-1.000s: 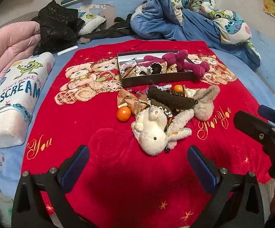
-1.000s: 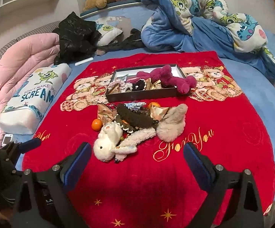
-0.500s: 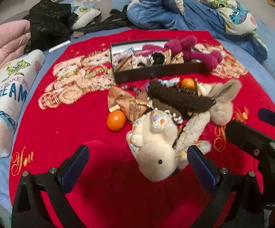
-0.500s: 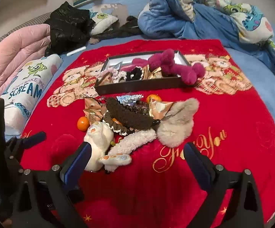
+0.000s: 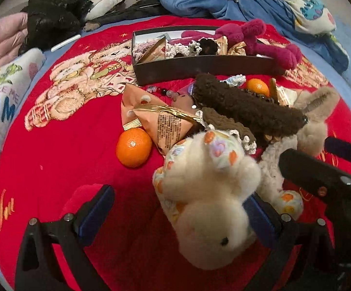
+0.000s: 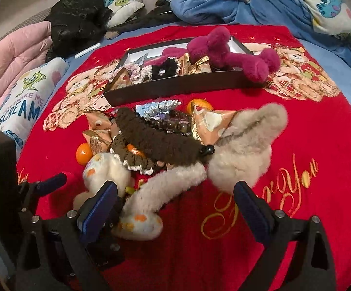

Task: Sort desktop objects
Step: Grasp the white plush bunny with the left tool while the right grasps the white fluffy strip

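Note:
A pile lies on the red blanket (image 5: 54, 165): a white plush rabbit (image 5: 207, 194), a brown fuzzy clip (image 5: 243, 106), a beige furry piece (image 6: 245, 150), snack packets (image 5: 161, 118) and tangerines (image 5: 133, 146). Behind it, a dark box (image 5: 199, 66) holds scrunchies and packets, with a magenta plush (image 6: 226, 48) draped over its right rim. My left gripper (image 5: 178, 214) is open with the rabbit's head between its fingers, nearer the right one. My right gripper (image 6: 175, 208) is open around the rabbit's cream fuzzy limb (image 6: 165, 189); its left finger is close to the rabbit's body.
A white "SCREAM" pillow (image 6: 22, 101) and pink quilt (image 6: 10, 55) lie to the left. Black clothing (image 6: 76, 21) and blue bedding (image 6: 248, 2) are heaped behind the box. Bare red blanket stretches to the right (image 6: 321, 145) and to the left of the pile.
Both grippers have moved forward and down toward the pile. The white rabbit, earlier ahead of the left fingers, now sits between them. Nothing in the pile has visibly shifted.

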`<state>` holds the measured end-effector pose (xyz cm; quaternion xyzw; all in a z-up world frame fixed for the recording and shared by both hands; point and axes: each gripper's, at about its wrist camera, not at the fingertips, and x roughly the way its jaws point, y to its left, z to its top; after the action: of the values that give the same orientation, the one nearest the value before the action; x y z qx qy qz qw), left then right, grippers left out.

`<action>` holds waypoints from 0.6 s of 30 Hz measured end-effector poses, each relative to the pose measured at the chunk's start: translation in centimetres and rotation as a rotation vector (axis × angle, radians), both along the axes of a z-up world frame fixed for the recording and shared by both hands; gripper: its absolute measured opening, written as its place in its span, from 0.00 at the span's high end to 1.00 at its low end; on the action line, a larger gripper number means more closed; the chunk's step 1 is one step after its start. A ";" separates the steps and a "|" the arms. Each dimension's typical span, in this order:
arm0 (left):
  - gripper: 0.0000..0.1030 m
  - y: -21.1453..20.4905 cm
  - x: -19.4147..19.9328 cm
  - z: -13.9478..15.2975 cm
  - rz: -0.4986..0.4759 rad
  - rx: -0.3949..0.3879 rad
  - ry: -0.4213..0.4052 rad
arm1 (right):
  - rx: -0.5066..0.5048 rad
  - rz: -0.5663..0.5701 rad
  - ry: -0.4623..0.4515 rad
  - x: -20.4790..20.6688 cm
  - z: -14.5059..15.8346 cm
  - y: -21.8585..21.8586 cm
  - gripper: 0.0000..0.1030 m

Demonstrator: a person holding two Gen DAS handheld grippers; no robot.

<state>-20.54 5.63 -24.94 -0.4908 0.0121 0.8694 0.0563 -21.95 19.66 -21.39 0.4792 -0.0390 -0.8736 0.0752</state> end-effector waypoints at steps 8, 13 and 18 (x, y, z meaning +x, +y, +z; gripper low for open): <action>0.00 -0.6 -0.6 -0.7 -0.016 0.020 0.002 | -0.065 -0.012 -0.074 -0.8 -3.0 0.4 0.06; 0.00 -0.6 -0.3 -0.3 -0.028 -0.015 0.004 | -0.116 -0.030 -0.115 -1.6 -4.5 0.6 0.07; 0.00 -1.4 0.2 0.5 -0.032 -0.059 0.010 | -0.108 -0.033 -0.121 -1.9 -5.1 0.3 0.07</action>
<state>-20.33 4.19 -24.49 -0.4875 0.0456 0.8701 0.0558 -23.87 19.97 -26.47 0.5255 -0.0984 -0.8409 0.0841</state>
